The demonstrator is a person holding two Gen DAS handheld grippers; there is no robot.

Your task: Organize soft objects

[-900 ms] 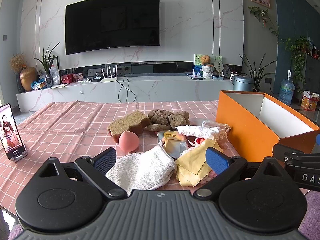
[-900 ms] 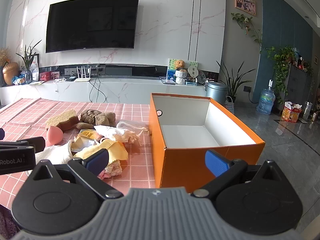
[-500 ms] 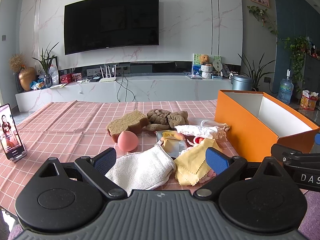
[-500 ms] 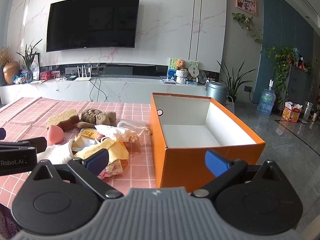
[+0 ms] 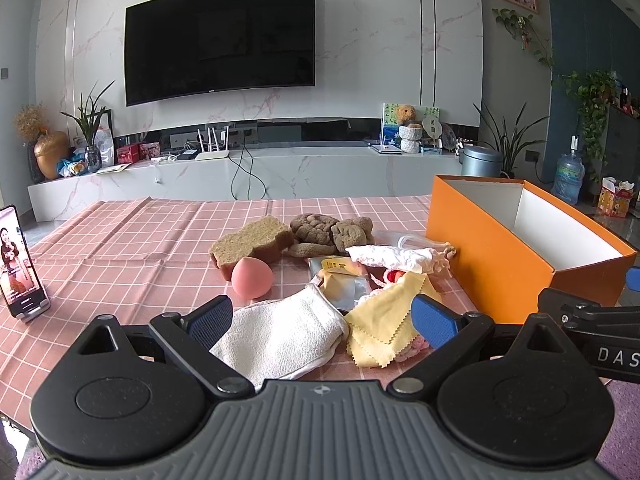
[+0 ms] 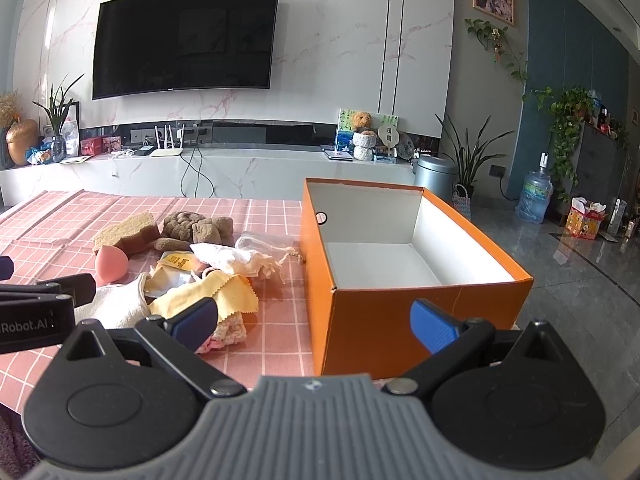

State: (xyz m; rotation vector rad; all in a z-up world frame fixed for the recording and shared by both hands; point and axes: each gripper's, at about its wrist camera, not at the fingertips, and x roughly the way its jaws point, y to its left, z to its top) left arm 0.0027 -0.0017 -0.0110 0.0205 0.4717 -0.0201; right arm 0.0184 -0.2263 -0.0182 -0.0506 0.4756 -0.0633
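Note:
A pile of soft things lies on the pink checked tablecloth (image 5: 120, 248): a white towel (image 5: 280, 336), a yellow cloth (image 5: 384, 320), a pink egg sponge (image 5: 252, 278), a tan sponge (image 5: 252, 242), brown sponges (image 5: 328, 232) and a white pouch (image 5: 396, 258). An empty orange box (image 6: 400, 264) stands to their right. My left gripper (image 5: 322, 322) is open, hovering just short of the towel. My right gripper (image 6: 314, 320) is open and empty in front of the box's near left corner.
A phone on a stand (image 5: 18, 268) sits at the table's left edge. A silver packet (image 5: 344, 280) and a clear plastic bag (image 5: 408, 238) lie in the pile. A TV wall and a low cabinet are behind the table.
Both grippers have drifted very slightly; the pile and the box have not moved. Both stay open.

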